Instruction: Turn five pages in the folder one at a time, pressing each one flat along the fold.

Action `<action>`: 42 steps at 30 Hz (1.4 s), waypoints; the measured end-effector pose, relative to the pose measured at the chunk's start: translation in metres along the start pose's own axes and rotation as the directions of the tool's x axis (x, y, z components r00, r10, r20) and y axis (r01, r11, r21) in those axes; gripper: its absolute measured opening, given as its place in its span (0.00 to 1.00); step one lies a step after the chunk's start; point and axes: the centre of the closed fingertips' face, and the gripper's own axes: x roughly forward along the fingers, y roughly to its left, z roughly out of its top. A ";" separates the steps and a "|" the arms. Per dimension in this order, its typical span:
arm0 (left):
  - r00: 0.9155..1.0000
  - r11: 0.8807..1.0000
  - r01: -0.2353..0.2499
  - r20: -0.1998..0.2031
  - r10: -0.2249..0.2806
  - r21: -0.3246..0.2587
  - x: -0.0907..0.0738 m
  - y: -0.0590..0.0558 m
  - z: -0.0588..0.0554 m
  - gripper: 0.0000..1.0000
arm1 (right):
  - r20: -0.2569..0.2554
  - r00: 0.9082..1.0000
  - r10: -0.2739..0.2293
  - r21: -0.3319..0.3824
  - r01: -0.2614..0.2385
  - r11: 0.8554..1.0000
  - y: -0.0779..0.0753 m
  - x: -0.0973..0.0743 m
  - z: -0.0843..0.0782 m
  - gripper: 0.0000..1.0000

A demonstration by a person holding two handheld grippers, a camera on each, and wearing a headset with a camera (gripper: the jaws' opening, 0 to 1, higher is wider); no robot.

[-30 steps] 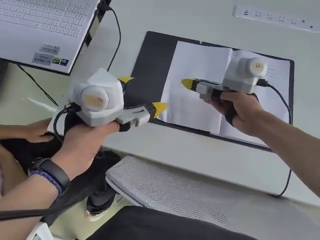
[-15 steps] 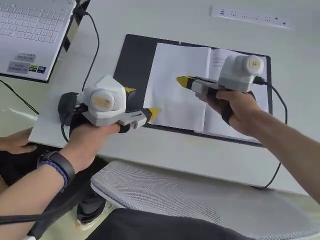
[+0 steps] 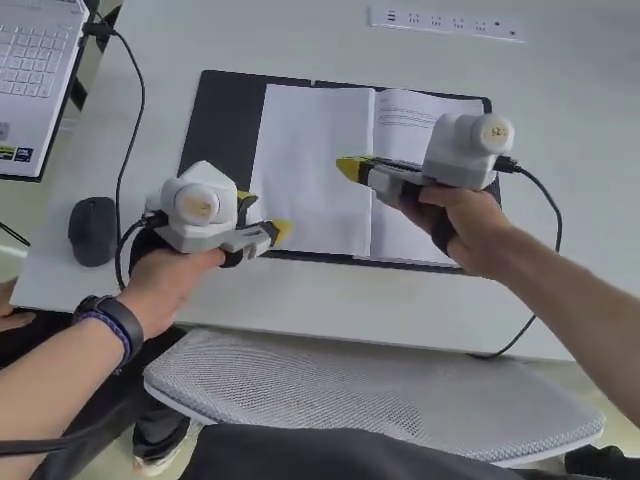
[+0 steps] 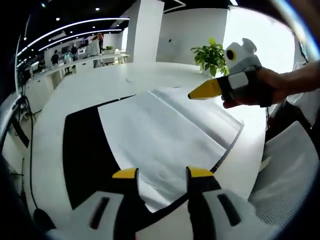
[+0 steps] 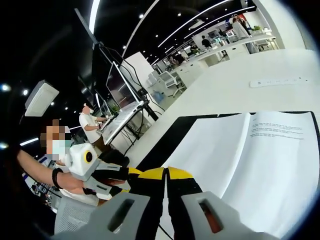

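Workbench (image 3: 560, 130): right gripper (image 3: 346, 168) over folder (image 3: 225, 130); laptop (image 3: 35, 60), mouse (image 3: 92, 230), power strip (image 3: 445, 22)

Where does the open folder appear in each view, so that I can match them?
Head view: folder at upper centre.
Left gripper view: folder at centre.
Right gripper view: folder in the right half.
Shared landmark: its black inside cover, along the left side.

A folder (image 3: 225, 130) lies on the table (image 3: 560, 120) — mouse (image 3: 92, 230) leftward
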 end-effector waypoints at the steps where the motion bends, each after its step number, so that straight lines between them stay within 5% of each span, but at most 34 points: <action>1: 1.000 1.000 -0.002 -0.005 0.002 0.002 0.001 0.000 -0.002 0.34 | 0.003 1.000 -0.002 0.004 0.002 1.000 -0.001 -0.003 -0.001 0.00; 15: 0.998 0.999 -0.009 -0.061 0.012 0.043 0.018 0.001 -0.024 0.14 | 0.001 1.000 -0.031 0.028 0.031 0.999 -0.016 -0.022 -0.013 0.00; 19: 0.997 0.996 -0.064 -0.043 0.067 0.067 0.017 0.014 -0.022 0.00 | 0.004 0.999 -0.034 0.030 0.034 0.999 -0.020 -0.023 -0.012 0.00; 42: 0.997 0.996 -0.063 -0.038 0.065 0.060 0.018 0.016 -0.020 0.00 | -0.026 0.999 -0.022 0.013 0.022 1.000 -0.066 0.011 0.009 0.00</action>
